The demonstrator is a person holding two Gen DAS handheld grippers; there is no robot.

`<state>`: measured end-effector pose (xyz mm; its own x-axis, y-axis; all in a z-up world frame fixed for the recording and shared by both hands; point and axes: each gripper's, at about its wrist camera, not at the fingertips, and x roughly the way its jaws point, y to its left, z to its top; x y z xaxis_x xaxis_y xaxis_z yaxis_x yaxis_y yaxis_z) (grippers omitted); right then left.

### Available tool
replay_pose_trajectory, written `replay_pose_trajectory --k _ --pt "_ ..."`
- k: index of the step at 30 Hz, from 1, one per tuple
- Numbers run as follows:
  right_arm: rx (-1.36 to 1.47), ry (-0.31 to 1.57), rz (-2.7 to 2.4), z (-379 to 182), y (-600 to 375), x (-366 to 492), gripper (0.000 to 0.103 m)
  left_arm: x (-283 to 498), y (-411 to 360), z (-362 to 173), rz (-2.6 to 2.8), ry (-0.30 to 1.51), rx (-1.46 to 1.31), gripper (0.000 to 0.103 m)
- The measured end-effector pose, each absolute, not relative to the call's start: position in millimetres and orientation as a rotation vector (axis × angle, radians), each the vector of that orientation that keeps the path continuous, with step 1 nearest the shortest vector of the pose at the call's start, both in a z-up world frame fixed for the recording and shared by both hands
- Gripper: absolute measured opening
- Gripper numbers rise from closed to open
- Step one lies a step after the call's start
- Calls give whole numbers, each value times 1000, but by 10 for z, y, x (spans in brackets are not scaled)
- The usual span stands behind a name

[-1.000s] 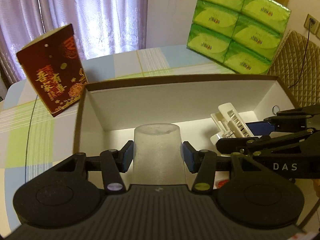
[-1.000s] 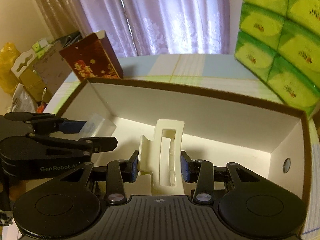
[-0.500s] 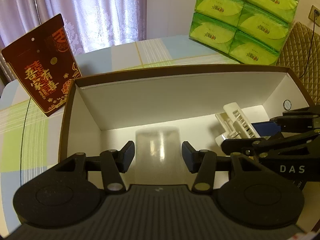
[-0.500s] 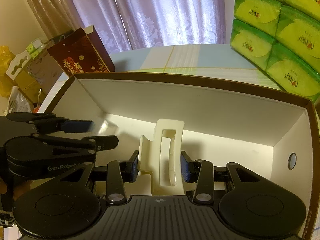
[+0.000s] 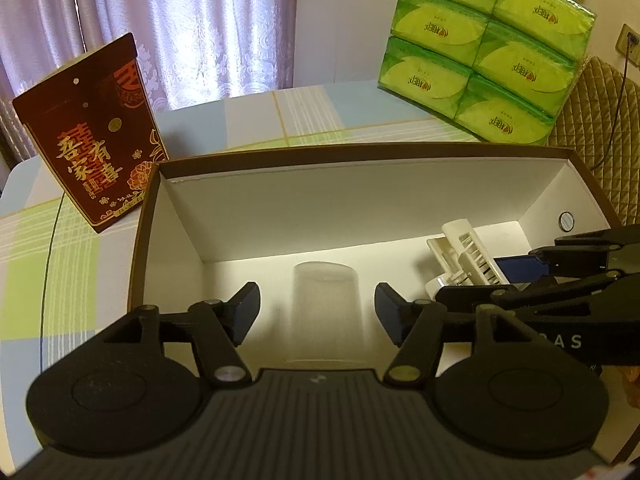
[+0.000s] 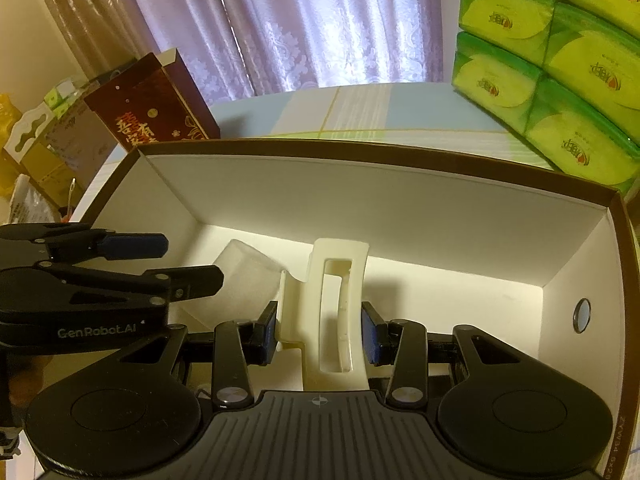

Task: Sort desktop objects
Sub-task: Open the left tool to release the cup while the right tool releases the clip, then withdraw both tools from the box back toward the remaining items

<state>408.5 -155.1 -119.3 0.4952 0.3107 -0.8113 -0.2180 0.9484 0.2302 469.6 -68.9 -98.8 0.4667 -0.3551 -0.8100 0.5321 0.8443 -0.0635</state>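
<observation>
L gripper [image 5: 316,310] now spread wide, pads off the frosted plastic cup [image 5: 325,312]; 1 s ago clamped tight on it, 0.5 s ago just parting. Cup now standing mouth-down on floor of white cardboard box [image 5: 360,184], left-of-centre, between the pads w/ clear gaps both sides, touching neither. Seen lower & further inside box than before, when held up near rim level. In R wrist view same cup [image 6: 244,276] appearing just beside the L gripper [image 6: 188,260] tips, resting on box floor near left wall. R gripper [image 6: 320,332] unchanged vs both earlier frames: clenched on cream plastic hair clip [image 6: 332,308], both blue pads pressed to its sides, clip upright, over box [image 6: 400,208] floor, centre-right; contact w/ floor not readable. From L view, hair clip [image 5: 466,252] w/ teeth showing, at right end of box, R gripper [image 5: 516,276] around it. Bkgd same: dark red gift box [image 5: 90,136] standing outside box's left corner on checked tablecloth [image 5: 256,120], green tissue packs [image 5: 484,36] stacked behind right; both framed a bit differently vs earlier, camera shifted.
</observation>
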Motion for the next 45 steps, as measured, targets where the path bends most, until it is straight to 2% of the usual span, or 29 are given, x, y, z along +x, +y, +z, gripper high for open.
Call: replay_pose_trajectory --k 4,5,6,8,13,14,16,23,32,45 --pt "108 966 316 -1160 -1573 4056 40 4681 -673 -974 -554 935 203 60" --pt "113 954 316 -1148 -1585 4050 47 4674 -665 -967 -556 933 200 60" --pt "111 939 302 -1127 -1597 4037 61 4665 -657 -959 -559 931 197 60" --pt "104 908 284 -1079 -1624 4011 72 4649 -640 -944 -563 927 191 60" --pt "89 883 278 -964 -1703 3924 76 4585 -600 -874 -577 916 169 65" --pt "85 878 279 -938 -1719 3891 80 4560 -593 -854 -579 909 168 73" --pt "81 866 267 -888 -1754 3817 85 4497 -575 -806 -556 880 182 81" --pt "121 810 232 -647 -1826 3530 100 4322 -445 -612 -534 845 149 83" --pt "58 773 172 -444 -1770 3124 101 3976 -334 -371 -486 825 114 95" --pt "111 726 183 -141 -1752 2568 101 3423 -164 -36 -440 797 64 95"
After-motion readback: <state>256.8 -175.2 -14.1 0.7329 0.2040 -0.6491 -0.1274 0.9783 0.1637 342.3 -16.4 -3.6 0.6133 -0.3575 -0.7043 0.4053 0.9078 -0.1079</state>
